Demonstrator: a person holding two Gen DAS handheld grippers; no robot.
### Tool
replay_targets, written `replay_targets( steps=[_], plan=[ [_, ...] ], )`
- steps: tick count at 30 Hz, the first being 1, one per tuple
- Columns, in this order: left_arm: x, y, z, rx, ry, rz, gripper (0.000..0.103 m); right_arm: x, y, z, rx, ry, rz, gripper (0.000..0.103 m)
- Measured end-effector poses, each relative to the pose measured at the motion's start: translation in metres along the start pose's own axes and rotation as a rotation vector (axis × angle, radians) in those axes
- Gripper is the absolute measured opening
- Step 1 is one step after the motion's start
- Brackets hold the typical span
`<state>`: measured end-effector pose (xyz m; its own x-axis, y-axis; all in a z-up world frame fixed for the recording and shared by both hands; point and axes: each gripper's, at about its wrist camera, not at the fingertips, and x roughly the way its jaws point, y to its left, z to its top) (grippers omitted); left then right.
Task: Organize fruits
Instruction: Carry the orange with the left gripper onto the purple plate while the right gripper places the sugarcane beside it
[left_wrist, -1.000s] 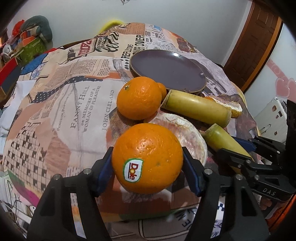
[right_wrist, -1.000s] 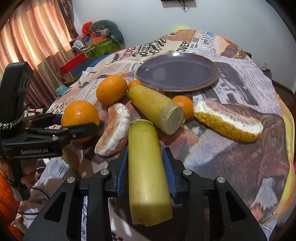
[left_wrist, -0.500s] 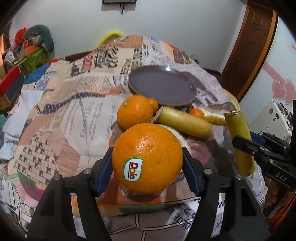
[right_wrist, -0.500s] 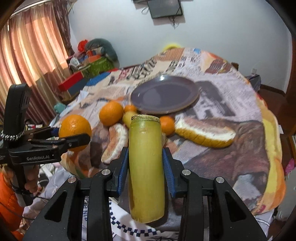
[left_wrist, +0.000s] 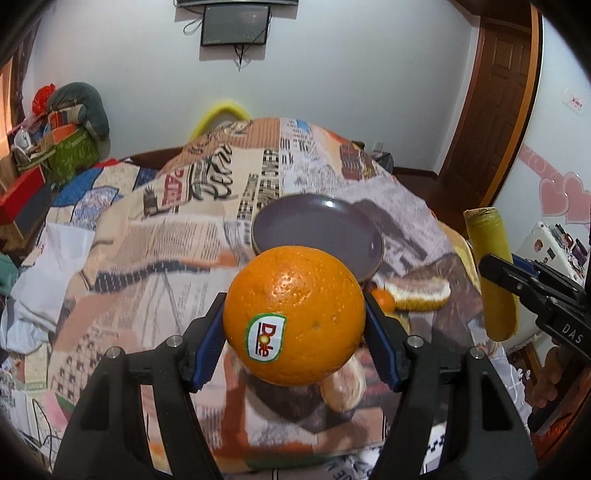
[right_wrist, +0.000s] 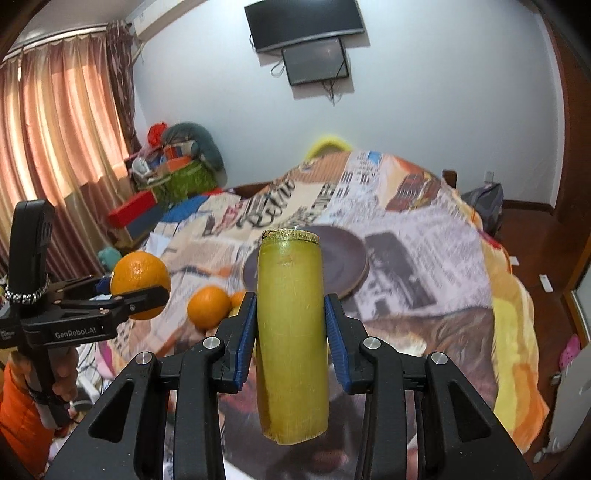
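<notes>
Since a second ago both grippers have lifted their loads clear of the bed: the round orange with the Dole sticker (left_wrist: 293, 319) and the yellow-green cut length of sugarcane (right_wrist: 291, 332), which then lay among the other fruit, now hang in the air, and the wall-mounted dark screen (right_wrist: 314, 66) has come into sight above.

The left gripper (left_wrist: 294, 325) grips the stickered orange between its blue pads, jaws fairly wide around it. The right gripper (right_wrist: 290, 328) clamps the sugarcane piece at a narrow setting, the stalk standing nearly upright with its cut end on top.

Below them is a bed covered by a newsprint-patterned blanket (left_wrist: 147, 236). A round dark purple plate (left_wrist: 317, 232) sits near the middle of the blanket, bare. Toward the near edge lie a second plain orange (right_wrist: 208, 308), a small tangerine (left_wrist: 384, 299), a peeled pomelo segment with yellow rind (left_wrist: 417, 293) and another pale peeled segment (left_wrist: 343, 387) partly hidden behind the held orange.

Pink-striped curtains (right_wrist: 55, 140) hang on the left side of the room, a heap of boxes and bags (right_wrist: 173, 166) sits beside the bed, and a brown wooden door (left_wrist: 495, 110) stands to the right.

A hand (right_wrist: 64, 373) with an orange sleeve holds the left gripper's handle.
</notes>
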<state>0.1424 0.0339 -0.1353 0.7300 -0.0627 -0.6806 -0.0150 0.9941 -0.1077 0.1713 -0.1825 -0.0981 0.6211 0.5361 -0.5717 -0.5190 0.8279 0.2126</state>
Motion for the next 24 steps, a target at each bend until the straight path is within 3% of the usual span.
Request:
replay_targets(
  steps=[9,24],
  plan=[
    [0.020,0.005,0.033,0.001,-0.024,-0.003,0.068,0.012,-0.009,0.025,0.002,-0.055,-0.017,0.033],
    [0.082,0.015,0.085,0.009,-0.015,0.015,0.068,0.065,-0.031,0.060,-0.010,-0.052,-0.038,0.033]
  ],
)
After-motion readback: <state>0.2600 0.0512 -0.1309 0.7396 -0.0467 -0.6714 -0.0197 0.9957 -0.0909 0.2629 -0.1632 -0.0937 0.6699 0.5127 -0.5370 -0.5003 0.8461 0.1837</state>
